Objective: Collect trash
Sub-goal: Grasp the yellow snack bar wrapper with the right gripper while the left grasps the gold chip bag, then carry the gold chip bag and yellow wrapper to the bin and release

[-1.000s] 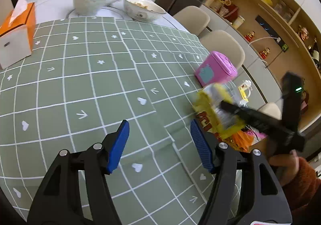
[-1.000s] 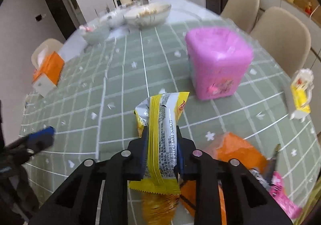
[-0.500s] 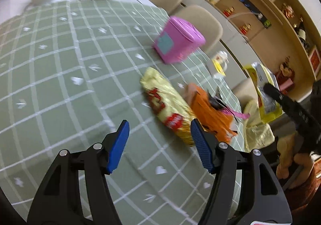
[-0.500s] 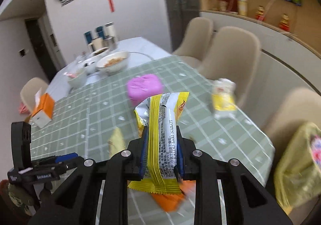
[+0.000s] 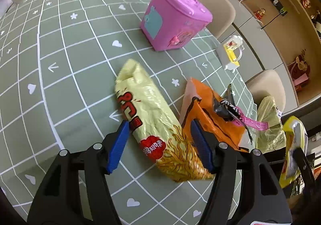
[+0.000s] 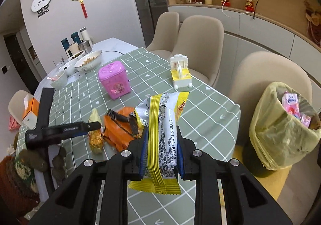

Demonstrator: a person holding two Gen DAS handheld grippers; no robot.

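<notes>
— Wrappers on the green checked tablecloth; long pale-yellow snack bag lying flat at centre of the left wrist view, running from 11 o'clock down to 5 o'clock; orange wrapper just beside it at 3 o'clock, black-and-pink scrap on top of that.

— And the left gripper?

— Spread wide, blue pads straddling the lower end of the snack bag; not pressing it; whether touching, cannot tell.

— Right gripper?

— Clenched on a yellow-and-silver packet, held upright off the table; past the table edge, at 3 o'clock in the right wrist view, bin with yellow liner, trash already inside.

— Elsewhere?

— Pink box at 12 o'clock beyond the snack bag; small white-and-yellow toy at 2 o'clock near the table edge; bowls at the far end.
</notes>
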